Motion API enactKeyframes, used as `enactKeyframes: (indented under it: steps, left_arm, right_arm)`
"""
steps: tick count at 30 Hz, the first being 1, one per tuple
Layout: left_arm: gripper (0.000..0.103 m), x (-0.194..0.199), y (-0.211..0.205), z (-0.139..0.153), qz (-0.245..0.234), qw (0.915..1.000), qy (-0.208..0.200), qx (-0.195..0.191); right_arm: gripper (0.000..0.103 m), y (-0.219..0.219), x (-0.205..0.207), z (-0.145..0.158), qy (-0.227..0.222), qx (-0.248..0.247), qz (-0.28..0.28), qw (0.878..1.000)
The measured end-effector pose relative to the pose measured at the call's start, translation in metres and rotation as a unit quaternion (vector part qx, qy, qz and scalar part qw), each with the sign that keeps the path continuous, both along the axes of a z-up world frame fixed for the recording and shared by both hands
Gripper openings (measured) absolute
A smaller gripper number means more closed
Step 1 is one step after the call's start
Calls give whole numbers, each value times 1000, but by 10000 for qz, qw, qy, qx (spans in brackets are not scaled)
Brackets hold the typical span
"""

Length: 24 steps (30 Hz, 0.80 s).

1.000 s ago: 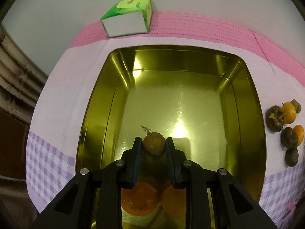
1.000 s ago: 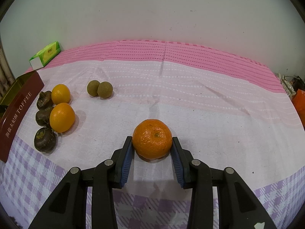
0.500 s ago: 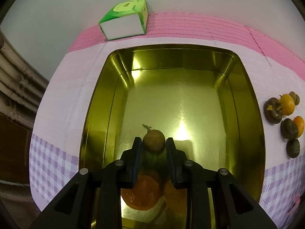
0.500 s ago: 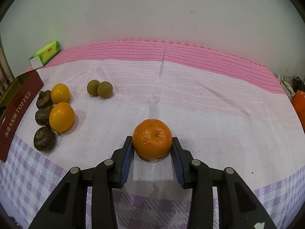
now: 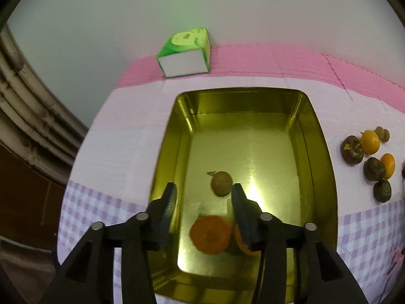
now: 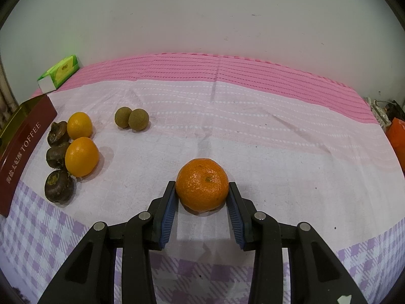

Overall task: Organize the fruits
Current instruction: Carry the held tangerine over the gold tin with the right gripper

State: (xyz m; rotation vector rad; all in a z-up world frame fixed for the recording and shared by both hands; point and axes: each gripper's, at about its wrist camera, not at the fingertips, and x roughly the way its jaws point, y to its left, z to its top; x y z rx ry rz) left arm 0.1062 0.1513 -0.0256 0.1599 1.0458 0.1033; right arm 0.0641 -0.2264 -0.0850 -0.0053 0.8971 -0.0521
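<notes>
1. Longan (image 5: 221,183): now lies free on the floor of the gold tin (image 5: 326,177), close to the R pad but not pinched. A sec ago it sat clamped between the pads of the L gripper (image 5: 203,200); the jaws are opening now, w/ nothing pressed between them.
2. Meaning: drop-off done for this fruit. L gripper is free for the next pick.
3. Tin contents, counted: 1 longan, plus 2 orange fruits (image 5: 212,234) at the near end, one partly hidden behind the R finger. Total 3.
4. R gripper (image 6: 202,197): unchanged vs. a sec ago. Pads sit against both sides of the big mandarin (image 6: 202,184), which rests on the cloth (image 6: 253,131); reads as a grip, not lifted.
5. Left on cloth, R view count: 1 mandarin, 2 small oranges (image 6: 81,156), 3 dark brown fruits (image 6: 59,187), 2 longans (image 6: 131,118). Total 8, all well apart from the mandarin.
6. Non-fruit: 1 green box (image 6: 58,74) at the far edge, beyond the tin.
</notes>
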Motion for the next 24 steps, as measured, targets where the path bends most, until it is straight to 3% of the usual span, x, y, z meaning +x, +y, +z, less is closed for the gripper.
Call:
enactKeyframes:
  steps: [8,14,19,24]
  left_arm:
    - [62,-30,18,15,96,9991,-327,253]
    - [65,-47,30,12,161,9988,-331,332]
    - [66,-52,44,13,365,9988,-277,154]
    - [72,-56,61,21,634,9973,-366,-57]
  right_arm:
    - [35,6,0,5,22,-38,-123,9999]
    - [35,19,-4,34,-183,95,-17,9998]
    - [35,53,-6,61,-321,321,432,9980]
    - [35,114,-7,79,-338,473,1230,9907]
